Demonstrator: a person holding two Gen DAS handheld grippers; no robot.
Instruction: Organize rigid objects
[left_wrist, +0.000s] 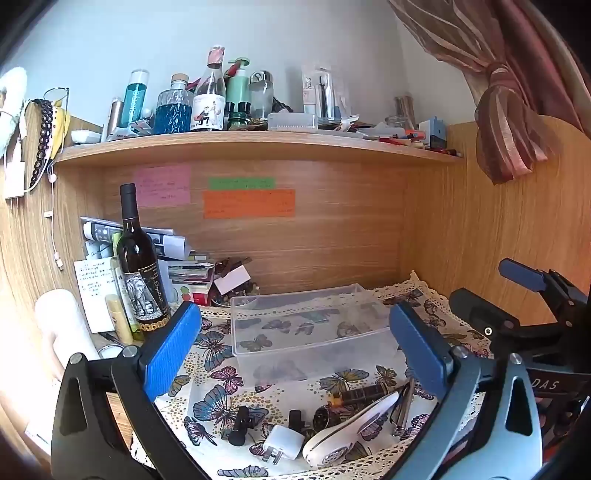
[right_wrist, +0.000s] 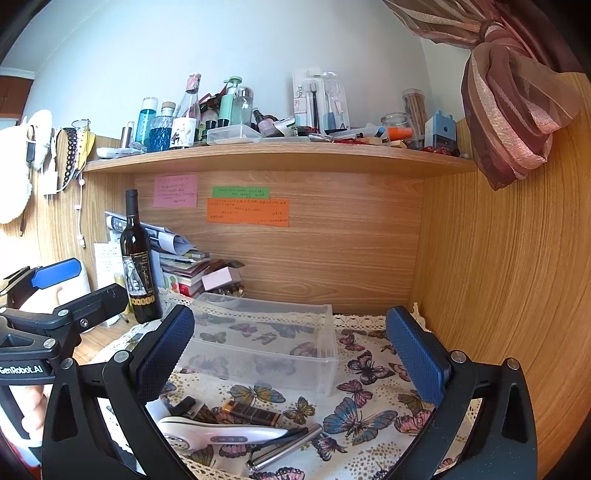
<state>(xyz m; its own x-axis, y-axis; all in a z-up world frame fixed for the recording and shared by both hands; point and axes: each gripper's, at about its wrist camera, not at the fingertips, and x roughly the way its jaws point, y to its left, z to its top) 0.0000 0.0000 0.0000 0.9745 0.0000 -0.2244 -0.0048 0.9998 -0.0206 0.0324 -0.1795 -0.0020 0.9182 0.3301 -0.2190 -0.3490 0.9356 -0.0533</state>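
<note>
Clear plastic bin (left_wrist: 310, 328): stands empty on the butterfly-print cloth (left_wrist: 221, 391), near the back panel of the surface, long side roughly across the view.
Loose items: grouped on the cloth in front of the bin, nearest the cameras.
White handheld device (left_wrist: 347, 432): lies flat, its round head toward the camera in the left wrist view; it touches the items around it.
White plug adapter (left_wrist: 282, 443): just left of the device's head, prongs toward the camera.
Black clip-like piece (left_wrist: 238, 424): left of the adapter, apart from it.
Brown-and-gold tube (right_wrist: 253, 411): lies behind the white device, between it and the bin.
Metal rod (right_wrist: 284, 448): lies slanted at the device's narrow end, on its near side.
Left hand-held gripper (left_wrist: 295, 350): jaws spread wide, holding nothing, raised above the cloth, with the bin seen between its blue pads.
Right hand-held gripper (right_wrist: 291, 354): jaws spread wide, holding nothing, raised, to the right of the left one.
Wine bottle (left_wrist: 138, 266): upright at the left, off the cloth's back corner, beside stacked papers (left_wrist: 177, 258).
Shelf (left_wrist: 258, 146): above, crowded with bottles and small articles.
</note>
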